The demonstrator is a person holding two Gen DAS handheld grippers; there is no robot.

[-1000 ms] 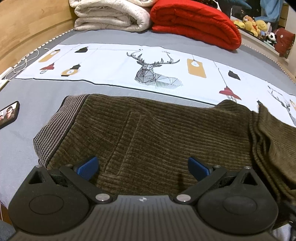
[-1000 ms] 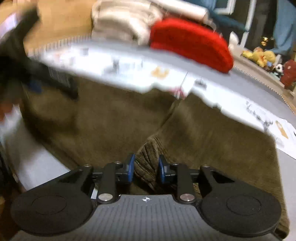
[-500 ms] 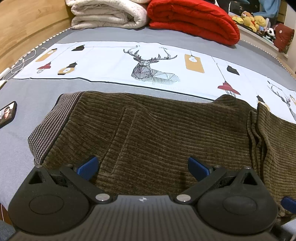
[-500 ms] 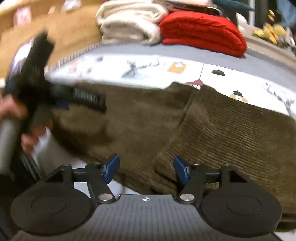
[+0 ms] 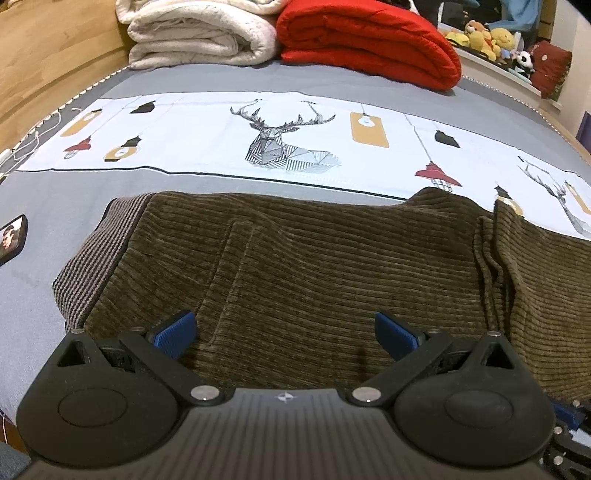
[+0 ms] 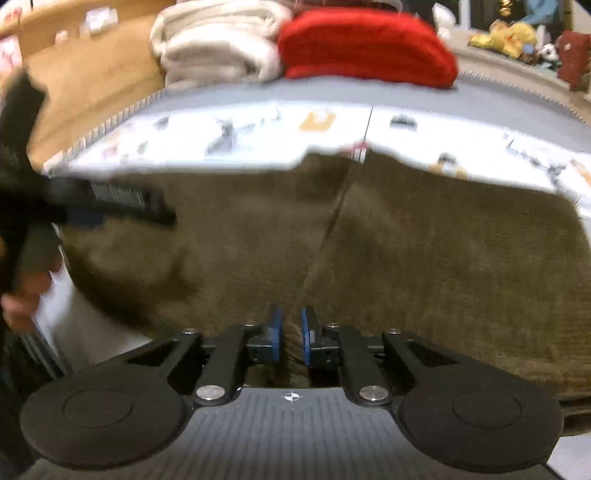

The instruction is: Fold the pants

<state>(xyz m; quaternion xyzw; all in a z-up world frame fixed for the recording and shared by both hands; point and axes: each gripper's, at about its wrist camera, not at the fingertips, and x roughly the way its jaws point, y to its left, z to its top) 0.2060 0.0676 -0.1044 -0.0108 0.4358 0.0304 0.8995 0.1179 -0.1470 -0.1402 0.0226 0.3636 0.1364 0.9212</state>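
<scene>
Dark olive corduroy pants (image 5: 314, 266) lie flat across the bed, with the ribbed grey waistband (image 5: 92, 266) at the left and a folded layer at the right. My left gripper (image 5: 284, 332) hovers open over the pants' near edge, with nothing between its blue pads. In the right wrist view my right gripper (image 6: 291, 332) is low at the near edge of the pants (image 6: 424, 258). Its jaws are closing, and a small ridge of corduroy sits pinched between the pads. The left gripper (image 6: 110, 199) and the hand holding it appear blurred at the left.
The bed has a grey cover and a white printed sheet (image 5: 221, 147) behind the pants. Folded white (image 5: 199, 33) and red (image 5: 369, 40) blankets sit at the back. A phone (image 5: 13, 238) lies at the left, plush toys (image 5: 487, 33) at the far right.
My right gripper let go of a bunch of corduroy, opened wide, then closed again on a fold at the pants' near edge. The left gripper stayed open in place.
</scene>
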